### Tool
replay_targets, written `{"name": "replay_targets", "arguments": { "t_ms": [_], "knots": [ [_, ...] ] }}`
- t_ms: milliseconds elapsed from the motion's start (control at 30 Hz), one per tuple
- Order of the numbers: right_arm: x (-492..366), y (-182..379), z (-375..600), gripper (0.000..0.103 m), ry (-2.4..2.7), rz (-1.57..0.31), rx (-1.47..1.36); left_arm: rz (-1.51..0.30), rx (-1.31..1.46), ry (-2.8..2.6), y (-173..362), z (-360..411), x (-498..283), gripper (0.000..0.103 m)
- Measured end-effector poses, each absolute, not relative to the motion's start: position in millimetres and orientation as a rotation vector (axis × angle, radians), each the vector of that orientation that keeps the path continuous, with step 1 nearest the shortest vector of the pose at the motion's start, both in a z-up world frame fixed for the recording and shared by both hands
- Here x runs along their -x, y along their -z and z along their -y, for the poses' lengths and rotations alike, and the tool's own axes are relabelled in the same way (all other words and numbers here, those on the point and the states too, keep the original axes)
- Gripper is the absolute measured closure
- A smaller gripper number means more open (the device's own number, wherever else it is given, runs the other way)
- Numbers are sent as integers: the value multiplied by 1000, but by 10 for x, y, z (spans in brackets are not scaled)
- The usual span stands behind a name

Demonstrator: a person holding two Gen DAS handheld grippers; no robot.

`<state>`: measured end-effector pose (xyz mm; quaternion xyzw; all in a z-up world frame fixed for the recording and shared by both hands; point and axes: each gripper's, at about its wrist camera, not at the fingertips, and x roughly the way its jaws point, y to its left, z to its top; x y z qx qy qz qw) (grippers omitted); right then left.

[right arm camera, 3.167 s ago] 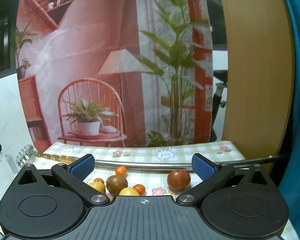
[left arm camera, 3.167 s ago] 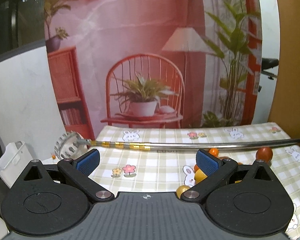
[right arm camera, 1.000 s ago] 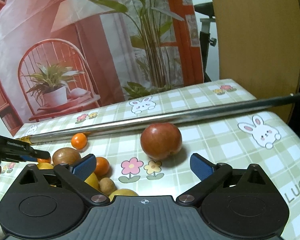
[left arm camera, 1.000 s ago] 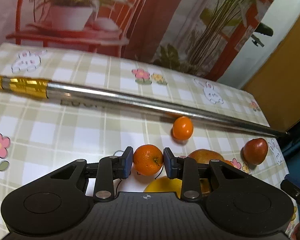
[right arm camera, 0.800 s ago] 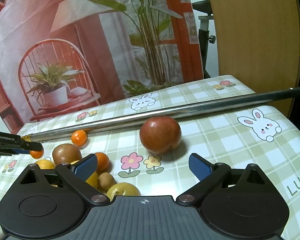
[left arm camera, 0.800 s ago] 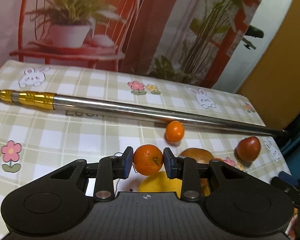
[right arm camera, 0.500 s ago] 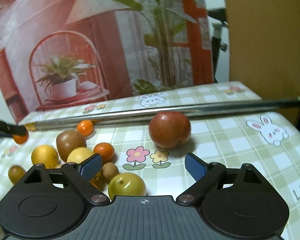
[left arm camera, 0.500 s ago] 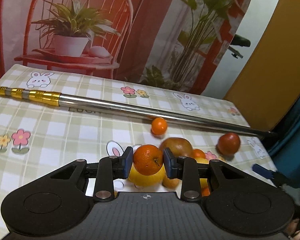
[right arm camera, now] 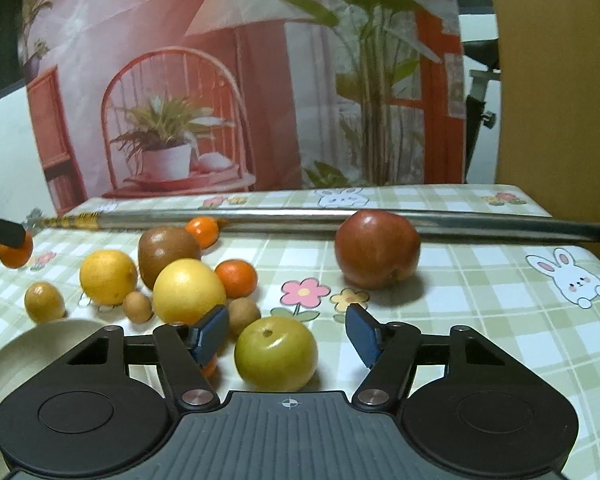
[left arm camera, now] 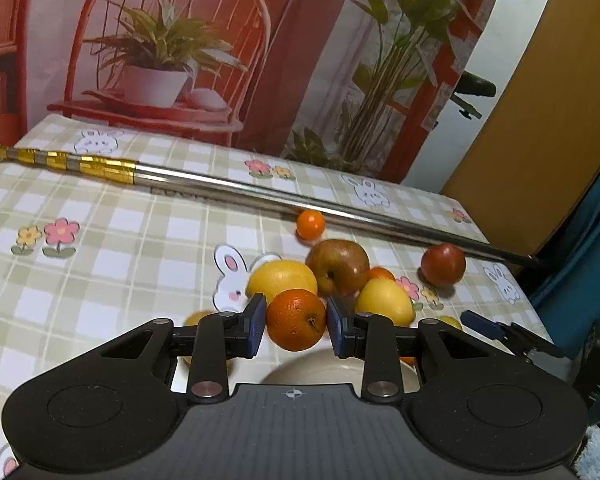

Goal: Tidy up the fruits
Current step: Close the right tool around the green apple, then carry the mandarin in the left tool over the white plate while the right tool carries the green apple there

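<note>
My left gripper (left arm camera: 296,325) is shut on a small orange (left arm camera: 296,318), held above the rim of a pale bowl (left arm camera: 332,366). The right wrist view shows that orange (right arm camera: 16,255) at the far left, off the cloth. My right gripper (right arm camera: 286,334) is closing its jaws around a yellow-green plum (right arm camera: 276,354) that lies on the checked tablecloth (right arm camera: 480,320); its pads do not touch the plum. A cluster of two lemons (right arm camera: 188,292), a brown apple (right arm camera: 168,250), small oranges (right arm camera: 236,278) and longans (right arm camera: 244,314) lies to the left. A red apple (right arm camera: 376,248) sits apart, further back.
A long metal pole (left arm camera: 300,200) with a gold end lies across the back of the table. The pale bowl (right arm camera: 28,344) is at the near left in the right wrist view. A printed backdrop stands behind, and the table edge lies at the right.
My left gripper has lifted the orange and drawn it back over the bowl. My right gripper has sunk toward the yellow-green plum and its jaws have narrowed.
</note>
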<state>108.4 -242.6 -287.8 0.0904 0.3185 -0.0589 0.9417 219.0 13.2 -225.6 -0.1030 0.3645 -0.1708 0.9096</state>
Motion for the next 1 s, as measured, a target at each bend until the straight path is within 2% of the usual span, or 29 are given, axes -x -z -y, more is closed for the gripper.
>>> {"name": "replay_targets", "arguments": {
  "t_ms": [100,367,500,1000],
  "knots": [
    [-1078,2916,2416,49,120,-663,-172,-773,213,357,2300,-104,-2150,68],
    [-1025,2947,2442,51,103,-659,-188,-795,187,371,2367,-47,-2025,68],
    [-1036,2963,2408,57,77,-673,-172,-800,185,375,2383,-53,-1970,68],
    [-1060,2984,2400,59,77,-689,-176,-824,113,388,2541,51,-1742,68]
  ]
}}
